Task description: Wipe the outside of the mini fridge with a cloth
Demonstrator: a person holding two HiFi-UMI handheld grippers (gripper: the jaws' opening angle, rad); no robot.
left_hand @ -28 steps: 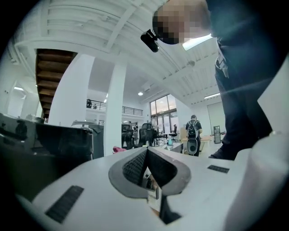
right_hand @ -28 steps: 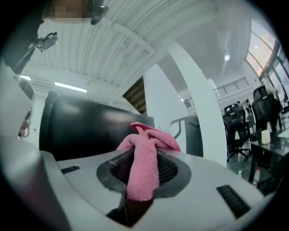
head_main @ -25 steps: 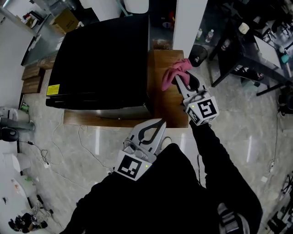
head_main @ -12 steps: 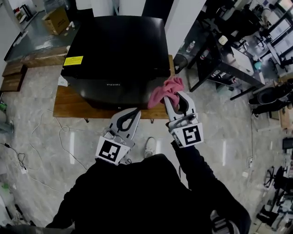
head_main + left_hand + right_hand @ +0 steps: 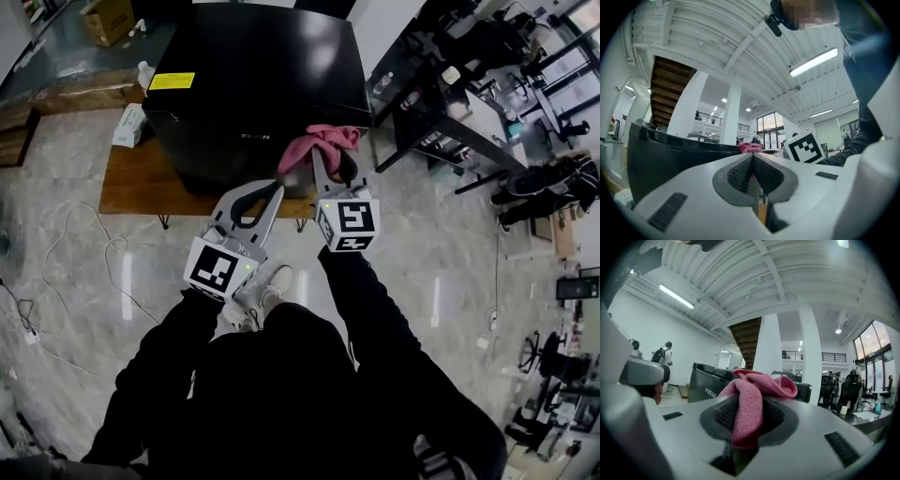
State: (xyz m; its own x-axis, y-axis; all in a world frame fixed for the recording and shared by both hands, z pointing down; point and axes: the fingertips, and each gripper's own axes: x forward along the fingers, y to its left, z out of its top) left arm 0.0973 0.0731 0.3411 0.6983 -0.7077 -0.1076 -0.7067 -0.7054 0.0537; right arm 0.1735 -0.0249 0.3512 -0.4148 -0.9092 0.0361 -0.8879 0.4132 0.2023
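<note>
The black mini fridge (image 5: 253, 84) stands on a low wooden platform (image 5: 131, 183), with a yellow label (image 5: 178, 82) on its top. My right gripper (image 5: 320, 161) is shut on the pink cloth (image 5: 319, 145), which hangs bunched at the fridge's front right corner. In the right gripper view the cloth (image 5: 750, 399) drapes over the closed jaws, and the fridge (image 5: 705, 387) lies beyond on the left. My left gripper (image 5: 274, 190) is shut and empty just left of the right one, in front of the fridge. The left gripper view shows the fridge (image 5: 661, 159) close by.
Black desks and chairs (image 5: 441, 103) crowd the right side. A cardboard box (image 5: 108, 19) sits at the back left, a white packet (image 5: 129, 127) lies on the platform beside the fridge, and cables (image 5: 66, 253) trail over the glossy floor.
The right gripper carried the cloth from the platform beside the fridge round to the fridge's front right corner. The left gripper came up beside it, and the head view shifted.
</note>
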